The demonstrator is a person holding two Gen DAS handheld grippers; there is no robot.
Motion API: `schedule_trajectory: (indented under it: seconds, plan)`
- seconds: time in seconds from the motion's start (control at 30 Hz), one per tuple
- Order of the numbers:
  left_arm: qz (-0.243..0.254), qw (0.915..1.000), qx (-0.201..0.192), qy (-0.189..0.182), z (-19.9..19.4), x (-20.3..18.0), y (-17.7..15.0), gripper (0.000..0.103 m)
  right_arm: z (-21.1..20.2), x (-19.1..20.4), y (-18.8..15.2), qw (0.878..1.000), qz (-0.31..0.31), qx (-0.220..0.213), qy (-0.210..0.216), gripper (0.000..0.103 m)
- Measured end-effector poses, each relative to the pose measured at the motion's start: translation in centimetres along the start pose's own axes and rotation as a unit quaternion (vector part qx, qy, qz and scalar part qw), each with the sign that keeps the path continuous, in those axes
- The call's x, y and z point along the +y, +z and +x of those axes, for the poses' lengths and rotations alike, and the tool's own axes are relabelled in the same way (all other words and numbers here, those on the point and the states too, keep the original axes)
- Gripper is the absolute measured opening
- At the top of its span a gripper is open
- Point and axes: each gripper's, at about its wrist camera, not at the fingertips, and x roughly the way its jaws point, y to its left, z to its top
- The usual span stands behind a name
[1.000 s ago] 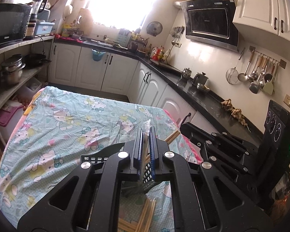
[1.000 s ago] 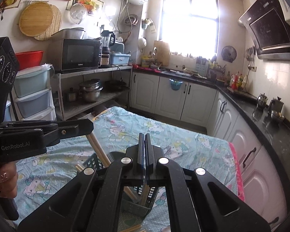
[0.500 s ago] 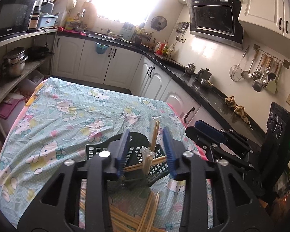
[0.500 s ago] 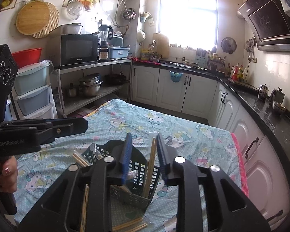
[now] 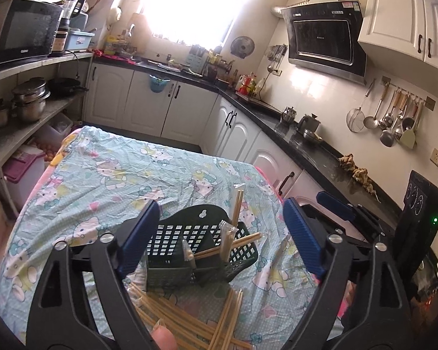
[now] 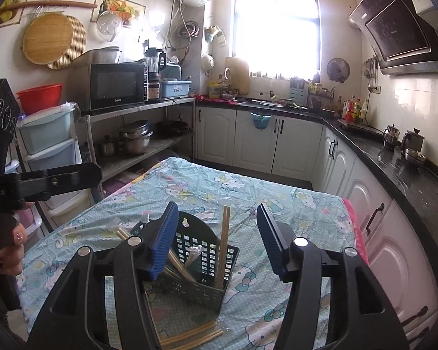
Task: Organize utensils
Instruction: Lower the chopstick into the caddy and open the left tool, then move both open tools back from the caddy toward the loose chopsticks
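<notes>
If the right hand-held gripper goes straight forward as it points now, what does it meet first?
Probably the dark green plastic mesh basket with the upright wooden chopstick pair, right ahead of the opening right hand-held gripper; depth is unclear.

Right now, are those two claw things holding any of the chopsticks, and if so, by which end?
Neither. The left gripper and right gripper are both opening with nothing pinched; the chopsticks stand free in the basket.

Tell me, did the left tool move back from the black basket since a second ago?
Yes. The left tool has backed away from the basket: more basket and loose chopsticks show now. Its jaws are opening, nothing between them.
</notes>
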Motion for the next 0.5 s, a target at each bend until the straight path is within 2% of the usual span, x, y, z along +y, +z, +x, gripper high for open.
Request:
schedule_trajectory:
  seconds: [0.07, 0.13, 0.27, 0.33, 0.5]
  plan:
    - [-0.002, 1.0000, -0.003, 0.000, -0.4, 0.1, -0.2, 0.090, -0.4, 0.0, -0.1, 1.000, 0.004, -0.003, 0.000, 0.059]
    - [-0.005, 1.0000, -0.005, 0.000, -0.8, 0.3, -0.4, 0.092, -0.9, 0.0, -0.2, 1.000, 0.008, -0.006, 0.002, 0.060]
    - [-0.010, 0.9999, -0.003, 0.000, -1.3, 0.6, -1.0, 0.092, -1.6, 0.3, -0.6, 1.000, 0.010, -0.007, 0.005, 0.062]
    - [-0.012, 0.9999, -0.002, 0.001, -1.6, 0.8, -1.4, 0.092, -2.0, 0.6, -1.0, 1.000, 0.008, -0.009, 0.004, 0.068]
    - [-0.015, 0.9999, -0.005, 0.006, -2.4, 1.1, -1.9, 0.092, -2.6, 1.5, -1.7, 1.000, 0.001, -0.008, 0.003, 0.068]
